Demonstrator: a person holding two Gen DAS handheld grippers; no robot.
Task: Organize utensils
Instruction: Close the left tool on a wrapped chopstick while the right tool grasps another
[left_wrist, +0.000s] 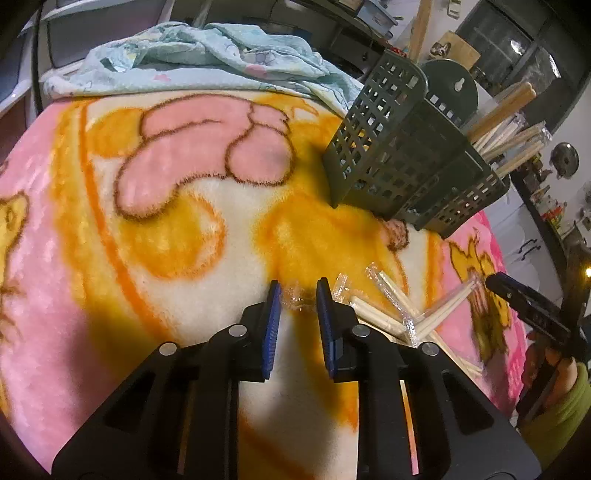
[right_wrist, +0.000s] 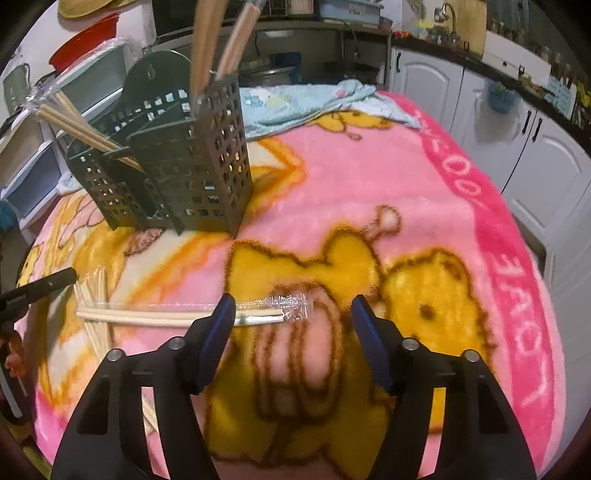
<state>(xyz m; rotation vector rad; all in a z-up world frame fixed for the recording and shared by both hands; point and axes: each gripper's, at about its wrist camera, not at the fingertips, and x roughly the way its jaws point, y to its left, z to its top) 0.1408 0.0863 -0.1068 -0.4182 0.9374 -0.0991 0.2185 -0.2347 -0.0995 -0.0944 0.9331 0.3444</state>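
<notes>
Right wrist: right gripper (right_wrist: 293, 308) gaped over wrapped chopsticks (right_wrist: 177, 317); left gripper (left_wrist: 299, 295) (narrower gap) perhaps touched wrapper, near caddy (left_wrist: 406, 158).

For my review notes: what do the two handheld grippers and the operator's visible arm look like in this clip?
Both the left gripper and the right gripper have matte black plastic bodies with angular cut-out linkages, round silver pivot pins and two fingers faced with ribbed blue pads. No cables or markings show. Beside the right gripper in the left wrist view, a green sleeve covers the operator's arm.

pink blanket (right_wrist: 369, 177), blue cloth (left_wrist: 192, 55)
</notes>
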